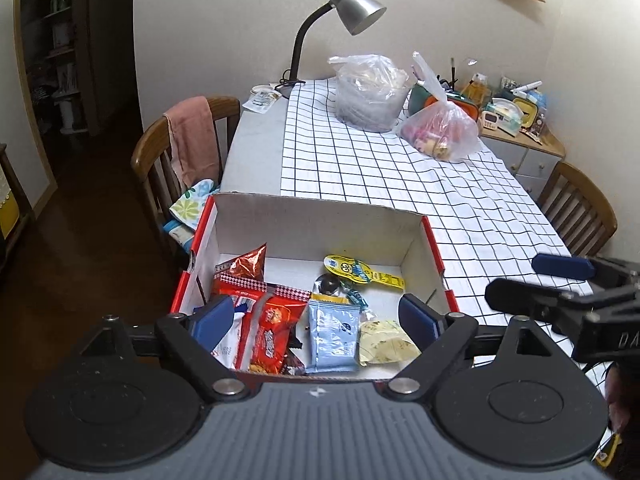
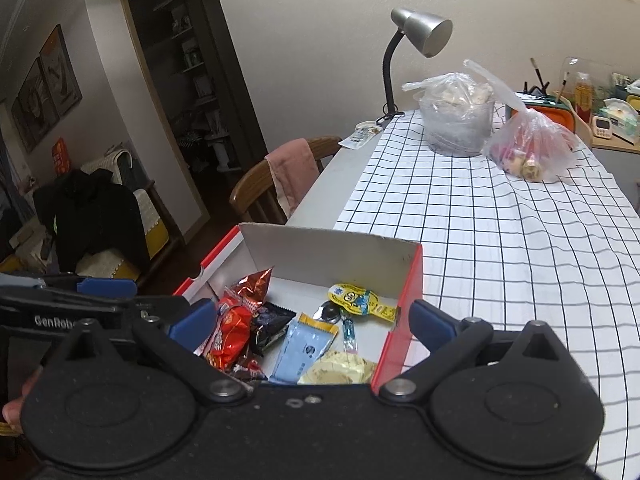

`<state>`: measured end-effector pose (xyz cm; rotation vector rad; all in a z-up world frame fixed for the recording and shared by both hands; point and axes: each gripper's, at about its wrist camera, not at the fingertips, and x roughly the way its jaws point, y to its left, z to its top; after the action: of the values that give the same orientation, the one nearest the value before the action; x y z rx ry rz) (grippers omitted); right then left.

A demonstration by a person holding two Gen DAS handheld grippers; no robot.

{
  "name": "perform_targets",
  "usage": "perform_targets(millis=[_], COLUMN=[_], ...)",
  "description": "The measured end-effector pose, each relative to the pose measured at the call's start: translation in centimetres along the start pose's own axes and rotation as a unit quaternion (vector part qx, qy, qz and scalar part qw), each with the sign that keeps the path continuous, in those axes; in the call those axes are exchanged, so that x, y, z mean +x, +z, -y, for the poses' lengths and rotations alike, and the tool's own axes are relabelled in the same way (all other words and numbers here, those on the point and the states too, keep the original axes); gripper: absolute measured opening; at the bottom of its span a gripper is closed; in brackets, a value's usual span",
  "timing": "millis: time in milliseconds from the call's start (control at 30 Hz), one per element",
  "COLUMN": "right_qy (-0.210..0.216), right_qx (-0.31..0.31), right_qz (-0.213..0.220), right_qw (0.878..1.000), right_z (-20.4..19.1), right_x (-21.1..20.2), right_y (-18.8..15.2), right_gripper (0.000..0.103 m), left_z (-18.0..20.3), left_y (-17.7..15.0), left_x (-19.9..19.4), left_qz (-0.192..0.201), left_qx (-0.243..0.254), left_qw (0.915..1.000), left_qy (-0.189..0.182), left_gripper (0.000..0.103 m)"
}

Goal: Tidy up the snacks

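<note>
On the near end of the checked tablecloth [image 1: 400, 176]: a red-and-white box [image 1: 320, 220] with the snacks dumped in.

Inside the box, left side is a pile of red packets [image 1: 276, 328] with a shiny red foil bag [image 1: 250, 264] behind them, then a light blue packet [image 1: 334, 332] in the middle, a pale yellow pouch [image 1: 386, 340] at the near right, and a yellow cartoon-print pack [image 1: 356, 270] lying further back. Far end of the table has two clear plastic bags [image 1: 368, 92] stuffed with stuff, beside a grey desk lamp [image 1: 352, 8]. Left gripper [image 1: 316, 314] hangs over the near side of the box, jaws spread wide, nothing between them and not touching any packet. Right gripper [image 2: 312, 326] is the same deal, fully spread over the box and holding nothing.
</note>
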<state>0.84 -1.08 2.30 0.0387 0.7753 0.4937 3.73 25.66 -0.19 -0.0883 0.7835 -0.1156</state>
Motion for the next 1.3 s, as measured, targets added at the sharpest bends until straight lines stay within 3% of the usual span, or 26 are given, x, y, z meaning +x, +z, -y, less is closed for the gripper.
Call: perform_targets(millis=[467, 700, 1300], right_qy=[-0.035, -0.038, -0.067], right_qx=[-0.017, -0.008, -0.006], right_qz=[0.034, 0.027, 0.038], right_qw=[0.999, 0.999, 0.997], right_z=[-1.5, -1.4, -1.3], right_x=[-2.1, -1.8, -1.1], right_y=[-1.6, -1.9, -1.7], right_gripper=[0.103, 0.103, 0.103], left_z=[0.6, 0.7, 0.8], left_y=[-1.3, -1.5, -1.7], left_x=[-1.7, -1.9, -2.1], left_qz=[0.006, 0.012, 0.016], left_qx=[-0.019, -0.023, -0.028], left_qw=[0.9994, 0.9987, 0.9985], left_qy=[0.027, 0.043, 0.044], left_gripper=[0.090, 0.090, 0.090])
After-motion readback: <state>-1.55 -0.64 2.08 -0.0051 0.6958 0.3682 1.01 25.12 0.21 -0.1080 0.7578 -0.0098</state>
